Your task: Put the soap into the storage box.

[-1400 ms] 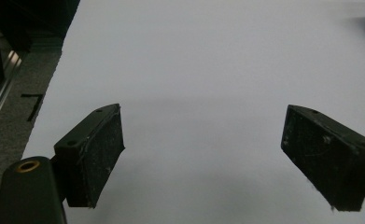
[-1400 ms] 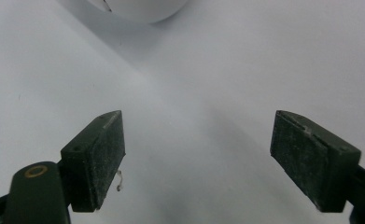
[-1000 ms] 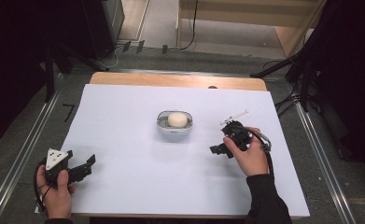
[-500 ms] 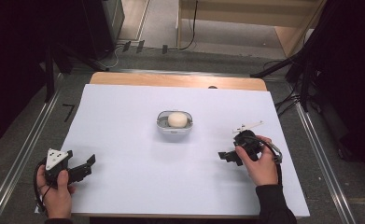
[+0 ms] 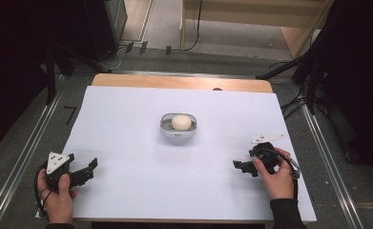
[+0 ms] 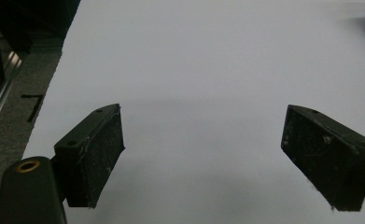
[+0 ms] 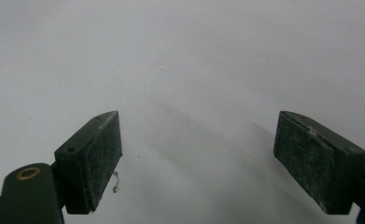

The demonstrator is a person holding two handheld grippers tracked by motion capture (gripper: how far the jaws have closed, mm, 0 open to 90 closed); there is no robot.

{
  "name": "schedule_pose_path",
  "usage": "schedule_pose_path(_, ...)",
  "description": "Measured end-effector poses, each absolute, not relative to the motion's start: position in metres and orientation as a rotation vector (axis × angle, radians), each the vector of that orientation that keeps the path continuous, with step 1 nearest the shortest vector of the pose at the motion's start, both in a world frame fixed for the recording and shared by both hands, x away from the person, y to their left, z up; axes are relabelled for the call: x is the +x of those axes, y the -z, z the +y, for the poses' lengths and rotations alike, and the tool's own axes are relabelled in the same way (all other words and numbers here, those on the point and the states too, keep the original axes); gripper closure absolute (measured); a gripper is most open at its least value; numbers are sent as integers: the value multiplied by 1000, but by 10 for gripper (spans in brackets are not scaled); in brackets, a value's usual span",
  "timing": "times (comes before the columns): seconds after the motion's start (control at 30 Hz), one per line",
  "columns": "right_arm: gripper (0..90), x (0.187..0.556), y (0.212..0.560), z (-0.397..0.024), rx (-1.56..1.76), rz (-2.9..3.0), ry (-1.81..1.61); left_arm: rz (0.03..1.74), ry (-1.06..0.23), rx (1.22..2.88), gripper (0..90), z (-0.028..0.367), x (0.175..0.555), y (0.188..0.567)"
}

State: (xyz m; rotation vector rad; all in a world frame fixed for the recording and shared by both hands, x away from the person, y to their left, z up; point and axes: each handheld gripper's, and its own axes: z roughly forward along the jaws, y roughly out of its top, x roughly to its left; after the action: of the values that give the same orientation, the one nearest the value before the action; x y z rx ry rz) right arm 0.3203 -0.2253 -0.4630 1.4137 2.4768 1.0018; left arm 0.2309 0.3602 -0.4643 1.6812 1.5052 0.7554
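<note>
The left gripper [image 5: 86, 170] sits near the front left corner of the table [image 5: 127, 119], held low in the person's left hand [image 5: 57, 193], its jaws pointing inward across the white sheet. Looking along it in the left gripper view, the left gripper [image 6: 203, 154] stands wide apart with nothing but bare white surface between the two black pads [image 6: 103, 154]. The grey three-cornered plate on top of it catches the light.

Over on the other side, the right gripper [image 5: 241, 165] lies low near the front right part of the table, gripped by the right hand [image 5: 277, 174], jaws pointing left toward the middle. Its jaws have just been opening, and in the right gripper view the right gripper [image 7: 199, 158] is spread wide, again with only the pale tabletop in the gap; a small thread-like fleck hangs off the edge of one pad [image 7: 101, 158]. A cable loops from the back of it around the wrist.

The small bowl [image 5: 178, 127] stands by itself near the centre of the table, a little toward the far side, well apart from both grippers. Inside it rests a round, pale cream ball [image 5: 181, 122], sitting upright in the hollow. Neither gripper touches the bowl; the right one is the nearer of the two.

A strip of bare wood [image 5: 184, 82] shows along the far edge of the table beyond the white sheet.
</note>
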Motion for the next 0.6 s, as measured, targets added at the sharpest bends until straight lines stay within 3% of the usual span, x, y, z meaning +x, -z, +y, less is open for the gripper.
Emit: schedule_pose_path(0.6,160,288,475,-282,1494,2344,-1119,1500,-761,1681,141,360,231,464)
